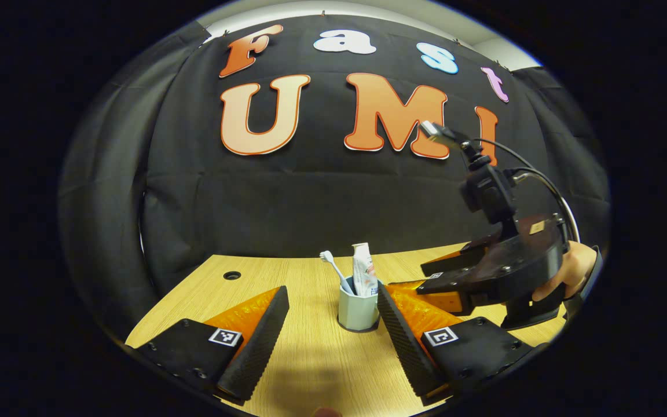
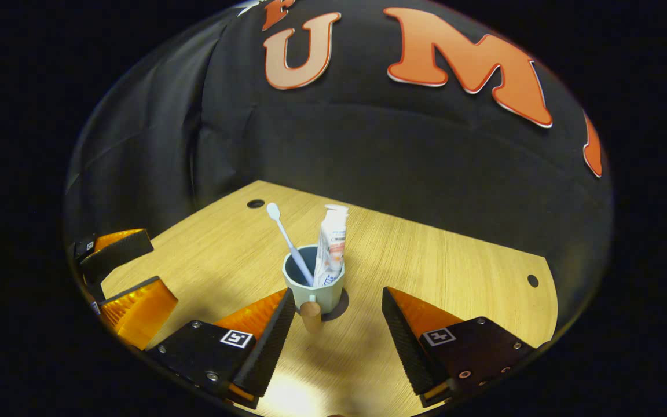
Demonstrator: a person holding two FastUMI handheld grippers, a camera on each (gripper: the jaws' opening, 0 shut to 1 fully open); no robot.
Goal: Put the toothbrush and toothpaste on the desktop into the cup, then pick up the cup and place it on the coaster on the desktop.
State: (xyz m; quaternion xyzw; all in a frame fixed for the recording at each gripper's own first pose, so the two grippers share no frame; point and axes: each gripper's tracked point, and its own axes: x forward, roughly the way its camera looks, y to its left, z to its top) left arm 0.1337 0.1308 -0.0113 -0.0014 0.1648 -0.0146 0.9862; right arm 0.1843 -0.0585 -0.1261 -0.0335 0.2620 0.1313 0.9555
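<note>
So both grippers have their jaws apart, holding nothing. The cup [image 2: 314, 289] sits just ahead between the right gripper [image 2: 338, 336] jaws, toothbrush [image 2: 288, 240] and toothpaste [image 2: 331, 246] standing inside. Risk: closing off-centre could tip that top-heavy cup. The left gripper [image 1: 332, 330] faces it too.

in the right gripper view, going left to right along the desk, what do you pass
Other hand-held gripper at the left edge → toothbrush → toothpaste, both standing in the cup → small hole in the desk at far right.
</note>
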